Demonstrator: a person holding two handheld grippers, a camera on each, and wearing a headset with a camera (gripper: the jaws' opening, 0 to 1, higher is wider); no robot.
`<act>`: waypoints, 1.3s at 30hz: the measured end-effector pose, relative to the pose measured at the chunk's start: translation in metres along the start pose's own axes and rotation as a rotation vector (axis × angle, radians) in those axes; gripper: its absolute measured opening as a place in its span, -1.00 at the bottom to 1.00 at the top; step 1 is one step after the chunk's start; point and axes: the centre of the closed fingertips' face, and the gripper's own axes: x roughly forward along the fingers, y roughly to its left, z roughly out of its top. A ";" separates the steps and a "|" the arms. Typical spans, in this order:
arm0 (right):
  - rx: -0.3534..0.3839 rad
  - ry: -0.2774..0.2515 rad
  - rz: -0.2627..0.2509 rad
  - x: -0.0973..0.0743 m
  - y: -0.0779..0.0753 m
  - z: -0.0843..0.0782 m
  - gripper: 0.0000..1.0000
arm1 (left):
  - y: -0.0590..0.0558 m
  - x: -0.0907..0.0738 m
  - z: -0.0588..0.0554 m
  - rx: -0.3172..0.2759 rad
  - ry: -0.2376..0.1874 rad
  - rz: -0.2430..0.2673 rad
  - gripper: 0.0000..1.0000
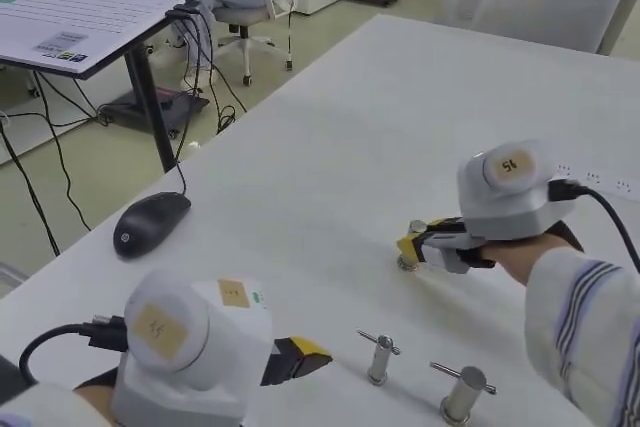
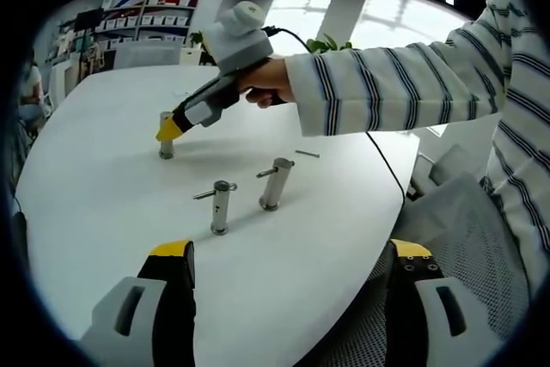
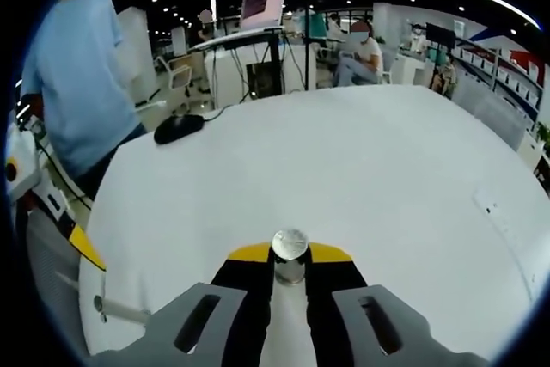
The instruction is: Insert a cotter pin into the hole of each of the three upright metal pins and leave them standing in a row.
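Left gripper [image 1: 298, 358]: jaws apart, empty. First pin [image 1: 461, 395], second pin [image 1: 379, 357]: upright, cotter pins through. Third pin [image 3: 290, 255]: upright, clamped by right gripper [image 1: 412, 245], no cotter seen. Spare cotter pin [image 2: 307, 154] loose on table [image 1: 350, 127]. Judged two done, one left.

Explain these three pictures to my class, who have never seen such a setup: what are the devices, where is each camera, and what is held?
A person holds a two-jaw gripper in each hand. One picture comes from a headset camera looking down; the others come from cameras riding on each gripper. On the white table are a mouse and upright metal pins. The two pins carry cotter pins. The right gripper is shut on the third pin; the left gripper is open, holding nothing.
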 end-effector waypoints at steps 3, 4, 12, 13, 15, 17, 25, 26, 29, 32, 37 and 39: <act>0.004 -0.001 -0.004 0.001 -0.003 0.000 -0.73 | 0.001 0.000 0.000 0.000 0.001 0.003 0.83; 0.007 -0.001 -0.005 0.001 -0.003 0.000 -0.73 | 0.001 -0.001 0.000 -0.001 0.000 0.003 0.84; -0.019 0.010 -0.012 0.000 -0.008 -0.002 -0.75 | 0.003 -0.002 0.000 0.000 -0.001 0.019 0.90; -0.022 0.013 -0.016 0.000 -0.011 -0.002 -0.75 | 0.002 -0.002 0.000 -0.001 -0.003 0.018 0.90; -0.021 0.017 -0.018 -0.003 -0.011 -0.003 -0.75 | 0.002 -0.002 0.001 0.004 -0.004 0.016 0.91; -0.026 0.014 -0.019 -0.007 -0.011 -0.002 -0.75 | 0.001 -0.002 0.001 0.008 -0.005 0.014 0.93; -0.037 -0.016 -0.020 -0.020 -0.008 0.010 -0.75 | -0.001 -0.002 0.002 0.020 -0.004 0.009 0.96; -0.042 -0.014 -0.019 -0.022 -0.007 0.010 -0.75 | -0.002 -0.003 0.002 0.019 -0.003 0.009 0.96; -0.059 -0.002 -0.018 -0.026 -0.006 0.008 -0.75 | -0.002 -0.003 0.003 0.024 -0.005 0.010 0.97; -0.067 0.000 -0.014 -0.033 -0.005 0.009 -0.75 | -0.003 -0.003 0.003 0.029 -0.004 0.009 0.98; -0.089 -0.003 -0.010 -0.046 -0.003 0.012 -0.75 | -0.005 -0.004 0.007 0.031 -0.017 0.010 0.99; -0.094 -0.002 -0.007 -0.051 -0.003 0.012 -0.75 | -0.007 -0.004 0.007 0.044 -0.015 0.008 0.99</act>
